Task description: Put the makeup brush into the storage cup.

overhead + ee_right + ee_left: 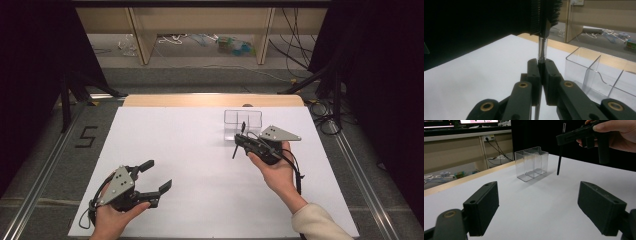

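My right gripper (541, 75) is clamped on a thin black brush (541, 50) with a chrome ferrule and dark bristles, held upright just beside the clear divided organizer (242, 125). My left gripper (159, 176) gapes wide, holding nothing.

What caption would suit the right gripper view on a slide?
The right tool, shut on a slim black brush, holds it upright beside a clear divided box on the white table.
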{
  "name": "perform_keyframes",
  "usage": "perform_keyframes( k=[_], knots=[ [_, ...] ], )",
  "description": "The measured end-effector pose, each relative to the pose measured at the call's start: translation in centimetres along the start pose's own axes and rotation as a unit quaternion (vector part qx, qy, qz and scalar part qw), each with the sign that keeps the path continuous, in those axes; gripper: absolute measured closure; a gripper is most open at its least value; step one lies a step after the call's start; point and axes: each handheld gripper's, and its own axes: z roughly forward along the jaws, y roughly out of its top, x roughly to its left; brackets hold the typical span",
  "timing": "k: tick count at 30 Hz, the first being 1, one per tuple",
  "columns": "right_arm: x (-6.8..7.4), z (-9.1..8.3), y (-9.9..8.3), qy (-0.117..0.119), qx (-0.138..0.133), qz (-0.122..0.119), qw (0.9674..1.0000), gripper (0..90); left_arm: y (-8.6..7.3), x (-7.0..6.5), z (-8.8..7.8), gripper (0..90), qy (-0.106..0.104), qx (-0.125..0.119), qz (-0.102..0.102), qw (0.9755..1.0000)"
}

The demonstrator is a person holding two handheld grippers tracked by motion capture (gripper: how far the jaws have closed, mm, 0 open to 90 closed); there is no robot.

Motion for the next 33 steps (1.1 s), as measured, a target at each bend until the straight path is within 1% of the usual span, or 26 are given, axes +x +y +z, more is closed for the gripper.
perform_keyframes(
  k=[1, 3, 4, 5, 7, 8, 10, 12, 14, 15, 18, 23, 24, 25, 29, 30, 31, 33],
  knots=[
    [0.04, -0.07, 0.03, -0.002, 0.005, 0.004, 1.0, 85.4, 0.0, 0.0, 0.0, 17.1, 0.0, 0.0, 0.0, 1.0],
    [-0.01, 0.06, 0.02, 0.002, 0.0, 0.006, 1.0, 85.5, 0.0, 0.01, 0.01, 17.1, 0.0, 0.0, 0.0, 1.0],
    [-0.03, 0.07, 0.02, 0.001, -0.001, 0.006, 1.0, 85.4, -0.01, -0.03, 0.01, 17.2, 0.0, 0.0, -0.004, 1.0],
    [-0.13, 0.03, 0.06, -0.003, 0.0, 0.0, 1.0, 85.5, -0.01, -0.03, 0.01, 17.2, 0.001, 0.0, -0.004, 1.0],
    [-0.17, 0.09, 0.11, -0.006, -0.003, -0.001, 1.0, 85.4, -0.02, -0.03, 0.01, 17.2, 0.001, 0.0, -0.005, 1.0],
    [-0.09, 0.09, 0.13, 0.0, 0.002, 0.006, 1.0, 85.4, -0.02, -0.03, 0.02, 17.2, 0.001, 0.0, -0.004, 1.0],
    [-0.12, 0.14, 0.15, -0.001, 0.002, 0.004, 1.0, 85.5, -0.02, -0.02, 0.02, 17.2, 0.001, 0.0, -0.004, 1.0],
    [-0.22, 0.13, 0.19, -0.006, 0.004, -0.003, 1.0, 85.5, -0.03, -0.02, 0.03, 17.2, 0.001, 0.0, -0.005, 1.0],
    [-0.24, 0.2, 0.2, -0.008, 0.003, -0.003, 1.0, 85.4, -0.03, -0.01, 0.03, 17.2, 0.0, 0.0, -0.004, 1.0],
    [-0.24, 0.15, 0.24, -0.007, 0.01, 0.0, 0.9999, 85.4, -0.03, -0.02, 0.03, 17.2, 0.0, 0.0, -0.004, 1.0],
    [-0.27, 0.18, 0.28, -0.004, 0.012, 0.003, 0.9999, 85.5, -0.03, -0.02, 0.02, 17.2, 0.001, 0.0, -0.004, 1.0],
    [-0.35, 0.28, 0.34, -0.007, 0.01, 0.003, 0.9999, 85.4, -0.04, 0.0, 0.03, 17.2, 0.0, 0.0, -0.005, 1.0],
    [-0.42, 0.32, 0.34, -0.008, 0.007, 0.0, 0.9999, 85.5, -0.04, 0.01, 0.03, 17.2, 0.0, 0.0, -0.004, 1.0],
    [-0.51, 0.35, 0.36, -0.011, 0.004, -0.006, 0.9999, 85.4, -0.07, -0.03, 0.05, 17.2, 0.0, -0.001, -0.008, 1.0],
    [-0.54, 0.44, 0.39, -0.014, 0.001, -0.003, 0.9999, 85.4, -0.07, 0.01, 0.04, 17.2, 0.001, -0.002, -0.007, 1.0],
    [-0.59, 0.44, 0.39, -0.014, 0.002, -0.006, 0.9999, 85.4, -0.07, 0.02, 0.04, 17.2, 0.001, -0.002, -0.007, 1.0],
    [-0.52, 0.43, 0.4, -0.009, 0.009, 0.001, 0.9999, 85.5, -0.08, 0.02, 0.04, 17.2, 0.001, -0.002, -0.007, 1.0],
    [-0.57, 0.4, 0.43, -0.012, 0.014, -0.001, 0.9998, 85.4, -0.09, 0.04, 0.04, 17.2, 0.001, -0.002, -0.007, 1.0]
  ],
)
